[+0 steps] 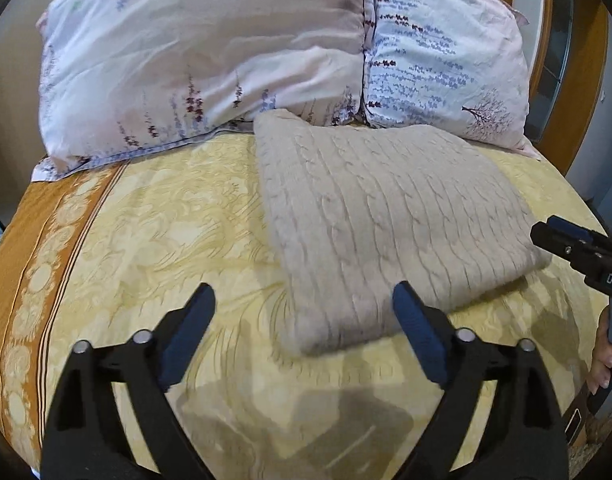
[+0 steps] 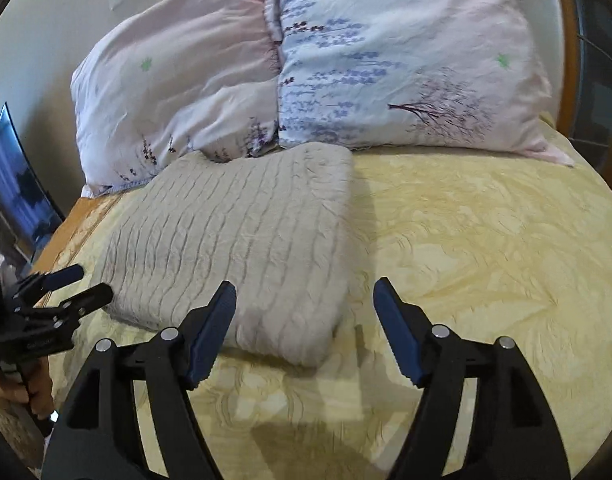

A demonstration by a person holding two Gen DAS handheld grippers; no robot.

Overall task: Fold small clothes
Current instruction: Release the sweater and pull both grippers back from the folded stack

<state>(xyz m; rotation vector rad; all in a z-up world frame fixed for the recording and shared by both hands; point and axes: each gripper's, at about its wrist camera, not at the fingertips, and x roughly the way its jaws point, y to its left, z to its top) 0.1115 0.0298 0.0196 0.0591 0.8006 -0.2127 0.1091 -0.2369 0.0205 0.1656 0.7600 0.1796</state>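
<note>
A beige cable-knit sweater point(image 1: 386, 216) lies folded into a flat rectangle on the yellow bedspread point(image 1: 177, 232); it also shows in the right wrist view point(image 2: 241, 240). My left gripper point(image 1: 303, 300) is open and empty, just in front of the sweater's near left corner. My right gripper point(image 2: 303, 300) is open and empty, hovering over the sweater's near right corner. The right gripper also shows at the right edge of the left wrist view point(image 1: 562, 236). The left gripper also shows at the left edge of the right wrist view point(image 2: 87, 284), open.
Two floral pillows point(image 1: 209, 60) point(image 2: 406, 60) lean against the headboard right behind the sweater. The bedspread point(image 2: 486, 260) has an orange patterned border point(image 1: 29, 272) along the left side. A dark screen point(image 2: 21, 192) stands off the bed's left edge.
</note>
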